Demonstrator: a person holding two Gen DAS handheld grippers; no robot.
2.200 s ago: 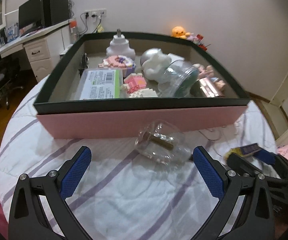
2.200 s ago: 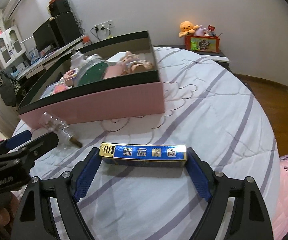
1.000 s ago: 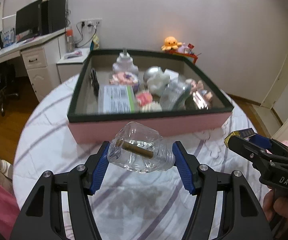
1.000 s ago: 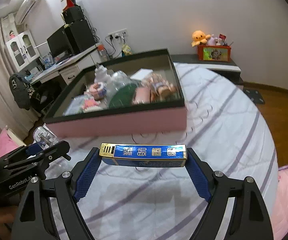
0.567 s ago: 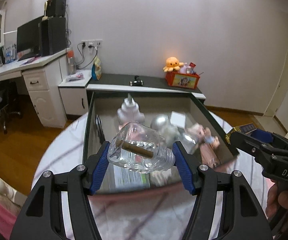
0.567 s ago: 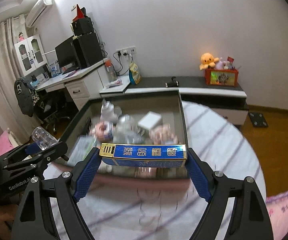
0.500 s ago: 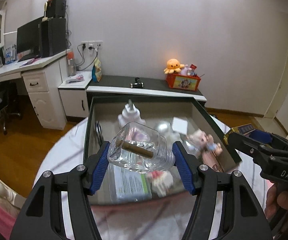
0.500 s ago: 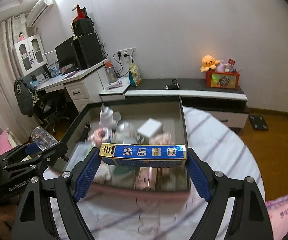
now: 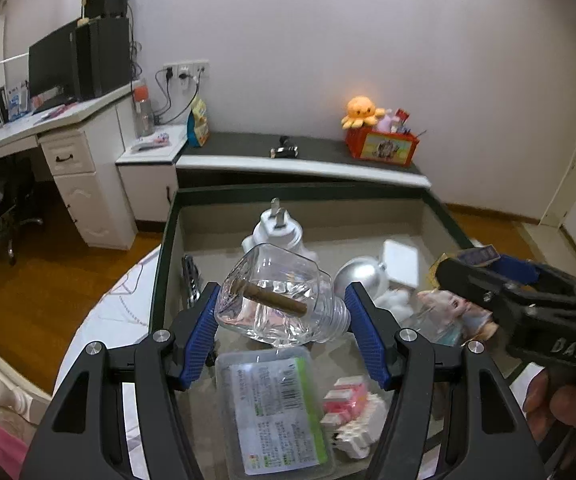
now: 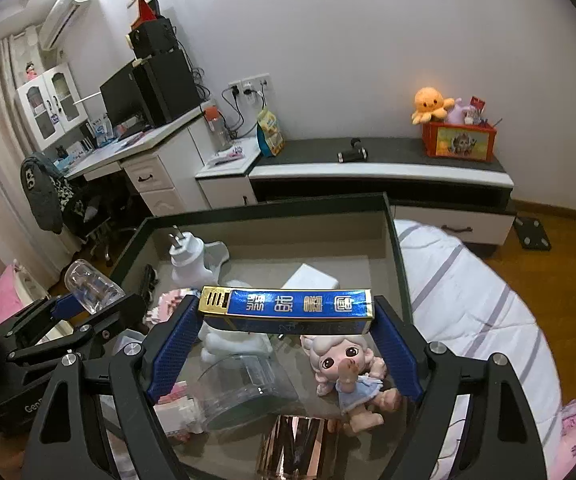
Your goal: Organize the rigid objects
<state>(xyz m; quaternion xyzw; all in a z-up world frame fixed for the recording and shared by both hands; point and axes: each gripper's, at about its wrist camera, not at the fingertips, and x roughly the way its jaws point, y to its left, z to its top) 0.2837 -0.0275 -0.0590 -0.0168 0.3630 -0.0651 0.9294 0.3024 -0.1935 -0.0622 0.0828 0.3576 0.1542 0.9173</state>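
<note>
Both grippers loaded, hovering over the box [image 9: 169, 216].
Left gripper [image 9: 283, 316] clamps the clear bottle [image 9: 275, 300], jaws just eased wider; right gripper [image 10: 285, 330] pinches the blue pack [image 10: 288, 305] endwise above the doll [image 10: 346, 368].

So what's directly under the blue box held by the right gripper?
Under the blue box, held over the open storage box, a doll, a clear jar and a white figure show. Whatever sits right behind it is covered.
</note>
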